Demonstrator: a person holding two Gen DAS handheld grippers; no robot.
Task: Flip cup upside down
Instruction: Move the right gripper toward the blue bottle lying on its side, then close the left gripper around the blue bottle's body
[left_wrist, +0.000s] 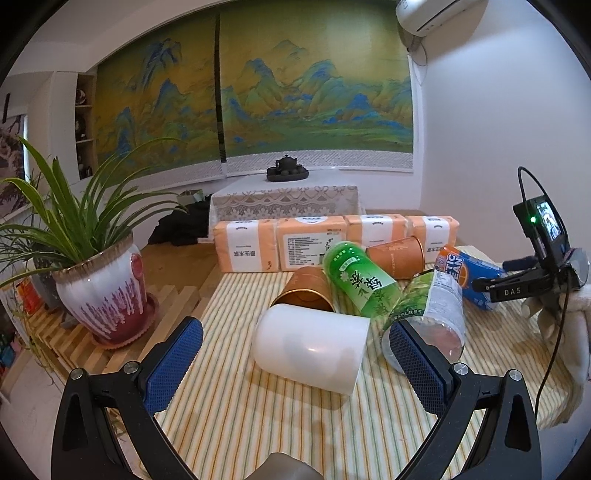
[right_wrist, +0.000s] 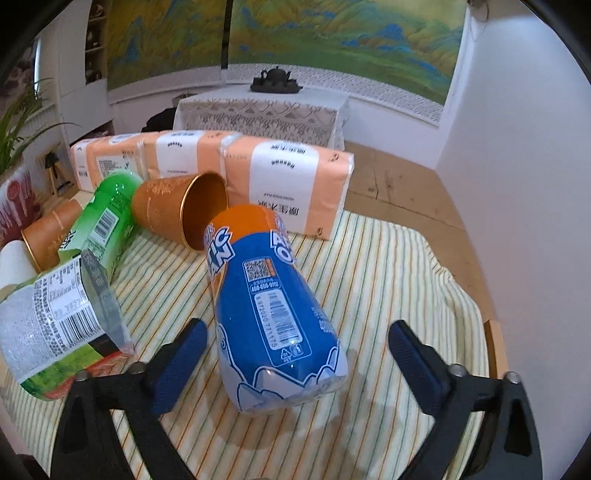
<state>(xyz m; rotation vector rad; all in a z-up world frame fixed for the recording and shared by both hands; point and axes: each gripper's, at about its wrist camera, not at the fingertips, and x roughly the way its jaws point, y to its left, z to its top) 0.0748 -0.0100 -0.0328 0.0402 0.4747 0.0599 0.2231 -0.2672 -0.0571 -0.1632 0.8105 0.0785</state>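
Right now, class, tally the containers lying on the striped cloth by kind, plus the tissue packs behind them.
White cup: 1
Copper-orange cups: 2
Label-wrapped containers: 3
Tissue packs: 4
Total: 10

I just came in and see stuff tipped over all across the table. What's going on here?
A person holds a gripper in each hand over a striped tablecloth strewn with cups lying on their sides. The left gripper, jaws open, is lined up on a white cup lying sideways. The right gripper, also open, sits around a blue and orange cup. Nothing is gripped yet. Two copper cups, a green one and a clear labelled one lie nearby, untouched.
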